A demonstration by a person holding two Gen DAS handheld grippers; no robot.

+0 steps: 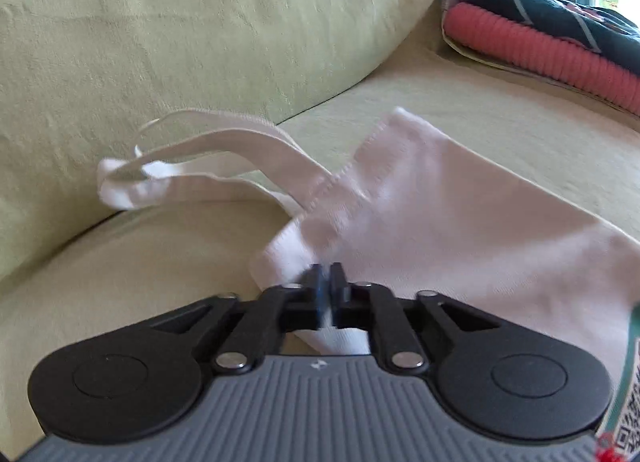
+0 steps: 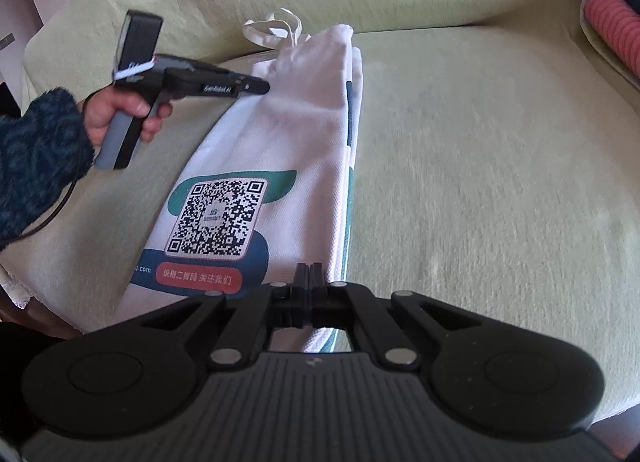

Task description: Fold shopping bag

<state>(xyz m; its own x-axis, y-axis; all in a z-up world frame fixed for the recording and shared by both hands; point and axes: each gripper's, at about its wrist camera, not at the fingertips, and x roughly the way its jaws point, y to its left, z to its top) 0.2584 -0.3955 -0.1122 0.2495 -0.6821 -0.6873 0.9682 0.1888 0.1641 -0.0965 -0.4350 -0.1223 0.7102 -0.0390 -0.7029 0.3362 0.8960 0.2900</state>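
Observation:
A white cloth shopping bag (image 2: 288, 133) with a QR code print (image 2: 218, 217) lies folded lengthwise on a pale green sofa seat. Its handles (image 1: 192, 153) point toward the back cushion. My left gripper (image 1: 328, 274) is shut on the bag's upper edge near the handles; it also shows in the right wrist view (image 2: 256, 86). My right gripper (image 2: 309, 274) is shut on the bag's bottom edge, where white cloth shows between and under the fingers.
The sofa back cushion (image 1: 180, 21) rises just behind the handles. A stack of folded fabric with a pink ribbed roll (image 1: 540, 53) sits at the right end of the seat. Open seat (image 2: 480, 181) lies right of the bag.

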